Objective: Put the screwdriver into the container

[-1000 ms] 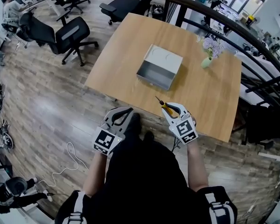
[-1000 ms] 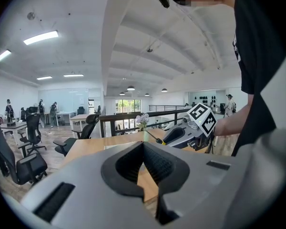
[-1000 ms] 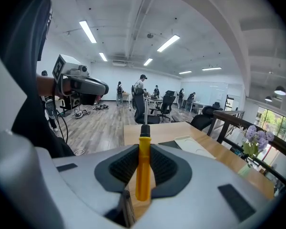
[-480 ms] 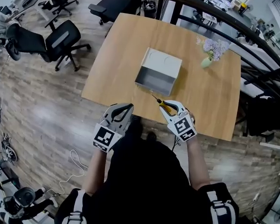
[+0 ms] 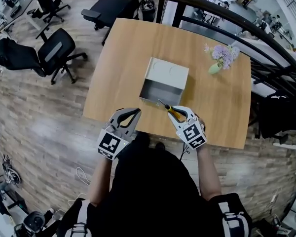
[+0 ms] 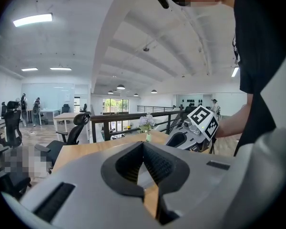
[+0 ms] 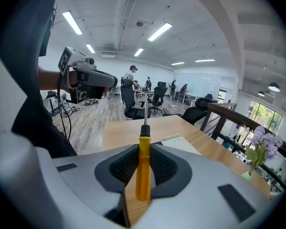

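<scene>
A screwdriver [image 5: 174, 113] with a yellow handle [image 7: 143, 168] is held in my right gripper [image 5: 180, 111], which is shut on the handle. Its metal shaft [image 7: 144, 114] points forward, and its tip reaches the near edge of the container. The container [image 5: 164, 82] is an open grey metal box on the wooden table [image 5: 123, 53]; in the right gripper view only its pale corner [image 7: 178, 142] shows past the jaws. My left gripper [image 5: 134, 112] is at the table's near edge, left of the container. It is shut [image 6: 143, 146] with nothing in it.
A small vase of purple flowers [image 5: 219, 58] [image 7: 258, 147] stands at the table's far right. A dark railing [image 5: 227, 19] runs behind the table. Office chairs [image 5: 49, 53] stand on the wood floor at the left. The right gripper's marker cube [image 6: 201, 122] shows in the left gripper view.
The table and container have come nearer to both grippers. The screwdriver's tip has gone from well short of the container to its near edge. Both grippers stay shut.
</scene>
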A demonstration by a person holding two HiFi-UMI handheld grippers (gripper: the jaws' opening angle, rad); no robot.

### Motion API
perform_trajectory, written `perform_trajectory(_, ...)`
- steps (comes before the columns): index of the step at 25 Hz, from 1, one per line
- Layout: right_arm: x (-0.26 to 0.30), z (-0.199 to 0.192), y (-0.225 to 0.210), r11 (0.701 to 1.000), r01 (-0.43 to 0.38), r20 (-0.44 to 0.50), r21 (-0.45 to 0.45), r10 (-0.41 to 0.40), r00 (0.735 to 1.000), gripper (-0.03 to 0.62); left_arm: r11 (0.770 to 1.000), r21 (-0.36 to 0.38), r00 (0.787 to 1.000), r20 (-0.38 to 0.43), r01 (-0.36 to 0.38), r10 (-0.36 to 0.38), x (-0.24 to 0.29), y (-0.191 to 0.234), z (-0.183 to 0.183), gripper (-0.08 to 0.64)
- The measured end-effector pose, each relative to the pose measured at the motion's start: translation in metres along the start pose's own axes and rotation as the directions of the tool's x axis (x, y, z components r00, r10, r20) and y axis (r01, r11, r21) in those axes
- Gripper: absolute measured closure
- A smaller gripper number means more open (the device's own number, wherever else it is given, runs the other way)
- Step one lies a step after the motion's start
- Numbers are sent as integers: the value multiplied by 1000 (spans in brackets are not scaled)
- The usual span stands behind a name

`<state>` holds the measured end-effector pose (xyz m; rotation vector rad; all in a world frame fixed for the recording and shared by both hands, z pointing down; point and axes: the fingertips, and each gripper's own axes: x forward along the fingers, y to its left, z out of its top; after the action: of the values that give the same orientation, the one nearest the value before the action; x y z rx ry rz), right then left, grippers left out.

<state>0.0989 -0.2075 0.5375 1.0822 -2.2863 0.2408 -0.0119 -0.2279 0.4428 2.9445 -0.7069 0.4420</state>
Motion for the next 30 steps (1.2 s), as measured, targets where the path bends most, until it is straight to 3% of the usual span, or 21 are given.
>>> perform_trajectory(8, 26, -5, -16, 1000, 14, -38, 4, -13, 999, 506, 999, -5, 999, -16, 45, -45, 21, 27, -6, 538)
perform_trajectory(15, 54, -20, -23, 994, 20, -77, 105, -12, 997, 506, 997, -14, 997, -20, 80, -80, 31, 48, -12, 538)
perform_trajectory(23, 88, -24, -27, 999, 20, -172, 43, -13, 985, 506, 992, -32, 992, -32, 125, -126, 40, 77, -15, 538)
perform_trajectory(30, 110, -48, -33, 998, -63, -238, -18, 57, 970, 506, 993, -77, 993, -76, 88, -94, 56, 77, -26, 538)
